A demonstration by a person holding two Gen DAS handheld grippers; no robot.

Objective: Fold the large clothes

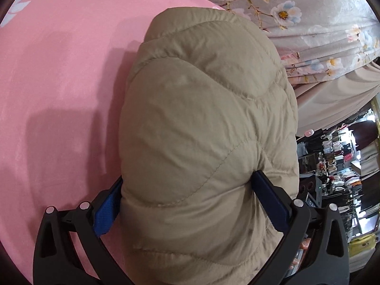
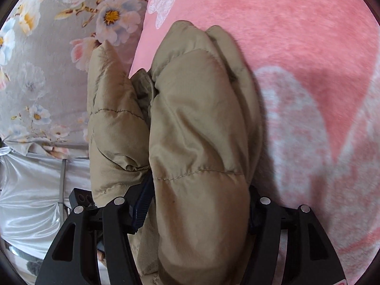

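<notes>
Puffy jacket (image 1: pixel 204 123) filling both fingers' gaps

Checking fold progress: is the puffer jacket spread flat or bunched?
Bunched: the puffer jacket bulges in thick doubled layers between both grippers' fingers, above the pink blanket.

the jacket (image 1: pixel 204 123) fills the middle of the left wrist view, clamped between the fingers of the left gripper (image 1: pixel 190 204), with the blanket (image 1: pixel 59 95) under it and to its left and the floral cloth (image 1: pixel 308 23) behind to its right. in the right wrist view the jacket (image 2: pixel 194 130) sits between the fingers of the right gripper (image 2: pixel 197 209), the blanket (image 2: pixel 308 71) to its right and the floral cloth (image 2: pixel 42 71) to its left.
</notes>
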